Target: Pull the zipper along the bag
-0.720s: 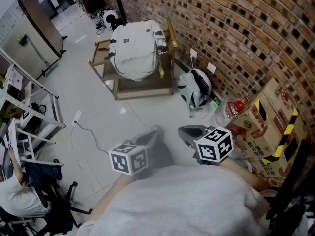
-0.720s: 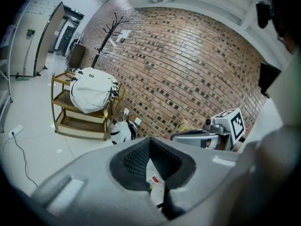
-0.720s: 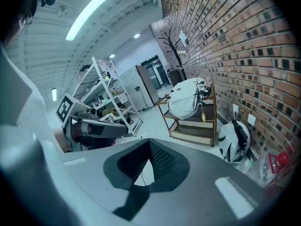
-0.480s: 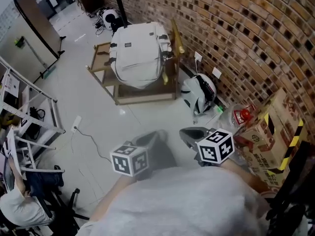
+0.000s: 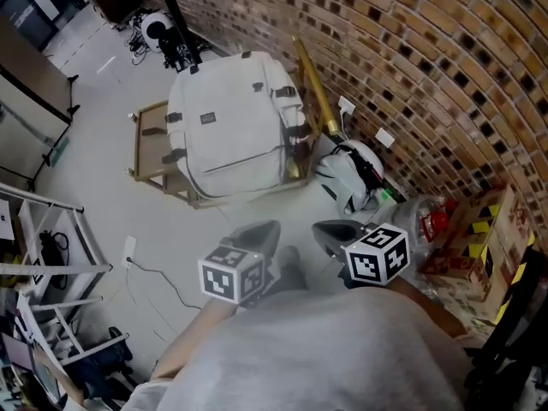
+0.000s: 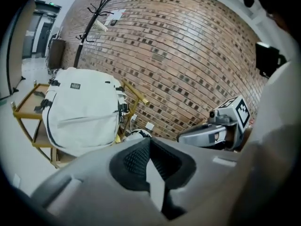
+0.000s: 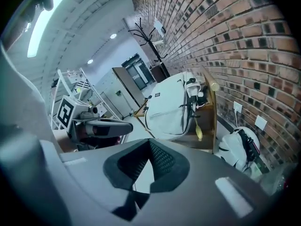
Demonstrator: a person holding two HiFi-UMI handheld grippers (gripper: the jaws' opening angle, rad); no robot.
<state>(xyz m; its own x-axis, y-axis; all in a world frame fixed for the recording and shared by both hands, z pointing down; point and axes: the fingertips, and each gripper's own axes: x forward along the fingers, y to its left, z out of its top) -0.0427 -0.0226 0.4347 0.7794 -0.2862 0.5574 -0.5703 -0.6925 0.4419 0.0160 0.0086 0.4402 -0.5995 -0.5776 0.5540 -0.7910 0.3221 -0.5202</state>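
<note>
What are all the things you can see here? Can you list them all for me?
backpack: one, white, on the wooden stand
wooden stand: one, light brown, on the floor by the brick wall
small bag: one, white and black, on the floor beside the stand
wall sockets: two, white, on the wall above the small bag
cardboard boxes: several, brown, far right
power strip: one, white, on the floor at left
left tool: one, grey, shut, empty, near the camera
right tool: one, grey, shut, empty, near the camera

Grey top (image 5: 325, 358), grey grippers (image 5: 271, 227) (image 5: 318, 228), marker cubes (image 5: 229, 278)
</note>
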